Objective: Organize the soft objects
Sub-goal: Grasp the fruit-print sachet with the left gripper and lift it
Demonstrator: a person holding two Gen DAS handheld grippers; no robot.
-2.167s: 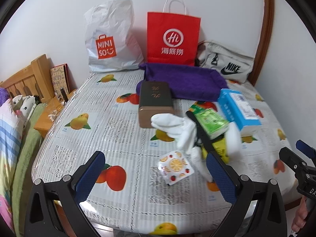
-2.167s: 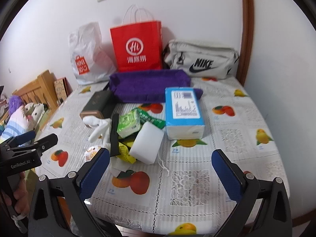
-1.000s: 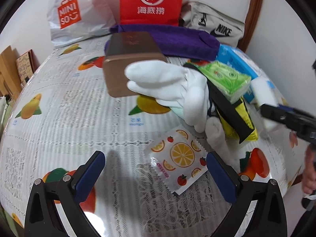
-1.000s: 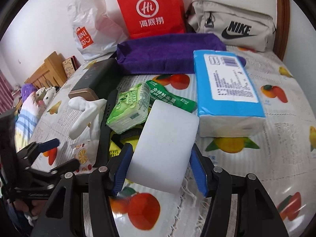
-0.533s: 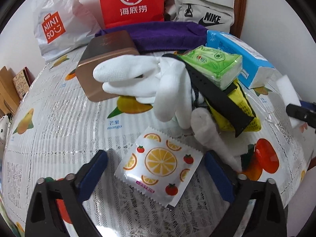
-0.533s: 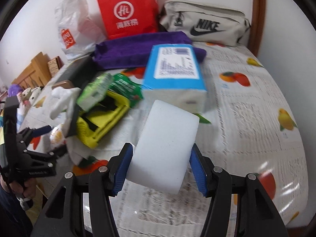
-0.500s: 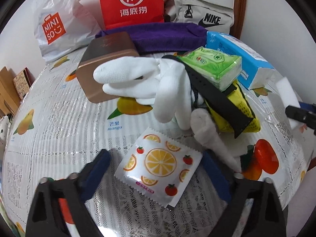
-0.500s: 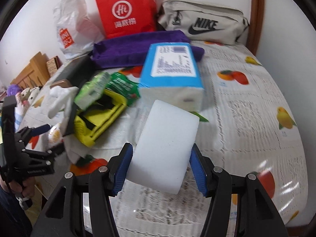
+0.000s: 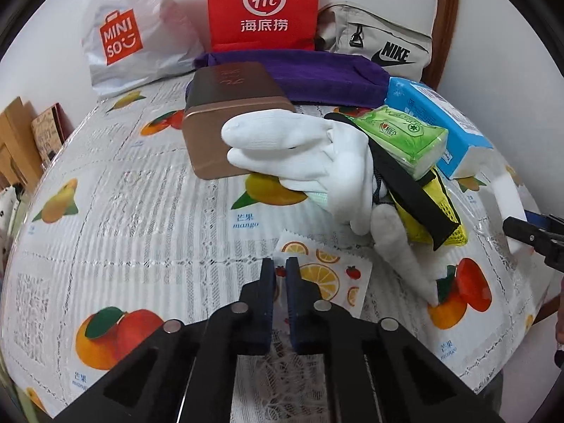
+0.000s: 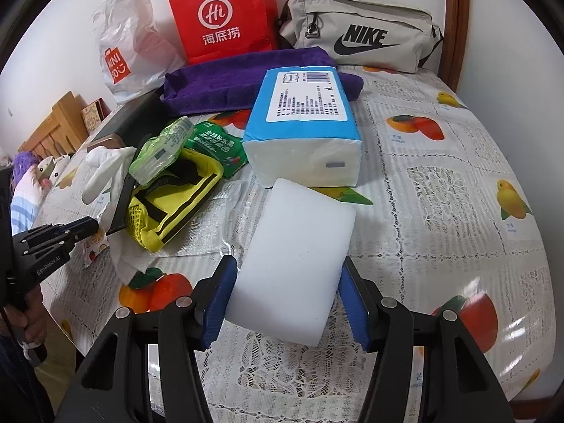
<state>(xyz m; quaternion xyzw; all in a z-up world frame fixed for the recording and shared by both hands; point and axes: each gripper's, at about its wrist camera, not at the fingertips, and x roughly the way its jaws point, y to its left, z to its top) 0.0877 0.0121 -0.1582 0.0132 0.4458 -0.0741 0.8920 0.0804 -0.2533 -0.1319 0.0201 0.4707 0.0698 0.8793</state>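
Note:
My left gripper (image 9: 280, 268) is shut on the near corner of a flat packet printed with orange slices (image 9: 328, 276), which lies on the fruit-print table cover. Behind it lie a white glove (image 9: 310, 155), a green wipes pack (image 9: 405, 137) and a yellow mesh pouch with black strap (image 9: 433, 211). My right gripper (image 10: 286, 275) is shut on a white sponge block (image 10: 296, 257), held just above the cover near the blue tissue pack (image 10: 303, 112). The left gripper also shows in the right wrist view (image 10: 84, 227), at the left.
A brown tin box (image 9: 232, 112), a folded purple towel (image 10: 239, 81), a red paper bag (image 10: 222, 14), a white Miniso bag (image 9: 130, 35) and a grey Nike bag (image 10: 363, 35) stand at the back. The table edge (image 10: 521, 370) curves off at the right. A bed lies at the left.
My left gripper has closed from wide open onto the orange-slice packet. My right gripper holds the sponge as before, moved slightly.

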